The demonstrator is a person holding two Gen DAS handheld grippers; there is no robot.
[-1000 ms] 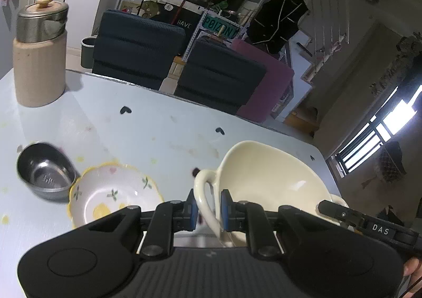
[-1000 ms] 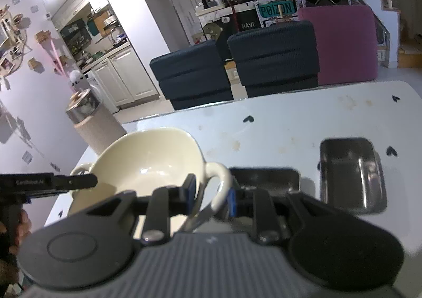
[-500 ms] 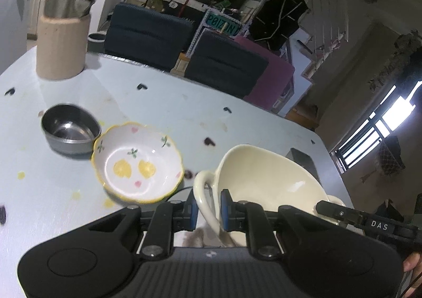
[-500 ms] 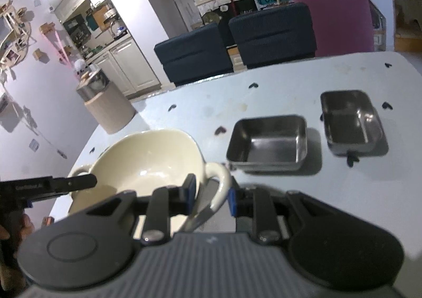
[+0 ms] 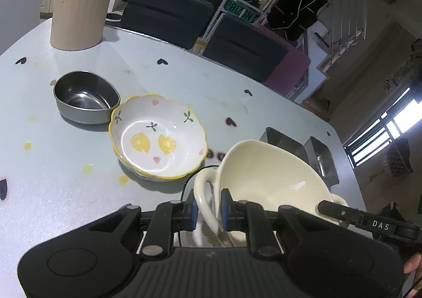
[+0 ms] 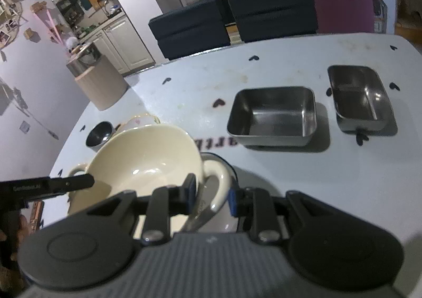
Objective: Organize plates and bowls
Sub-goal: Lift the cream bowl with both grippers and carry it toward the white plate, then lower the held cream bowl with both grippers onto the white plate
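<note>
While each hand-held gripper (image 5: 208, 209) (image 6: 212, 193) pinches a handle of your cream bowl (image 5: 266, 179), uneven lowering could tip it onto the flowered bowl (image 5: 158, 137)

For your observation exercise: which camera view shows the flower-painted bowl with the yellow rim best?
The left wrist view shows the flower-painted bowl best: its whole inside, scalloped yellow rim and painted pattern are visible, beside the round steel bowl. In the right wrist view only a sliver of its rim shows behind the cream two-handled bowl.
</note>
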